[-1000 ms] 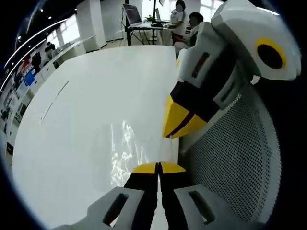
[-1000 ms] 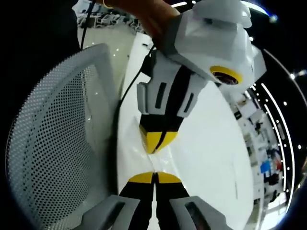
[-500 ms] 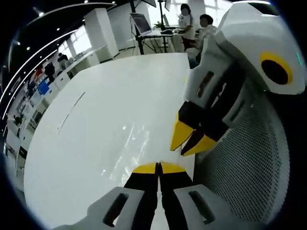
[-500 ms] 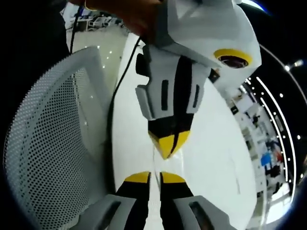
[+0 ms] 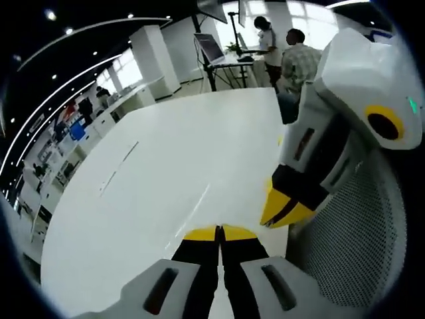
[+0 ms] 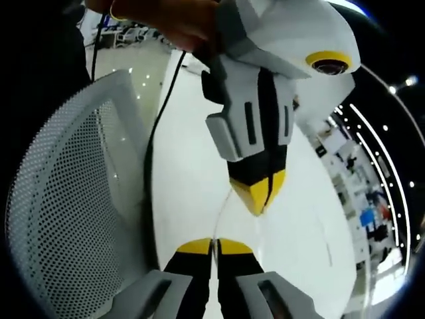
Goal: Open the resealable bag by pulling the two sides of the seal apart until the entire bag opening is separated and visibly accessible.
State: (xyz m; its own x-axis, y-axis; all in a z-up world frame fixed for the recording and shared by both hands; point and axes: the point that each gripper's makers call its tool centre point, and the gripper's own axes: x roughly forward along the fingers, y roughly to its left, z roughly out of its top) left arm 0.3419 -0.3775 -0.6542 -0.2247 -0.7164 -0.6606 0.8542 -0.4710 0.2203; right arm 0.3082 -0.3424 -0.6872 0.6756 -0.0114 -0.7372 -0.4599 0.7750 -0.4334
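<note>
Since a moment ago, we drew both clenched grippers, left gripper and right gripper, apart above the table, stretching the barely visible bag between them; a film slipping free would leave its seal shut.

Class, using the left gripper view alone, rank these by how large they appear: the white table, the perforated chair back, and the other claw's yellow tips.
1. white table
2. perforated chair back
3. right claw's yellow tips

The chair is closer to the camera, so appearance may mislead.
</note>
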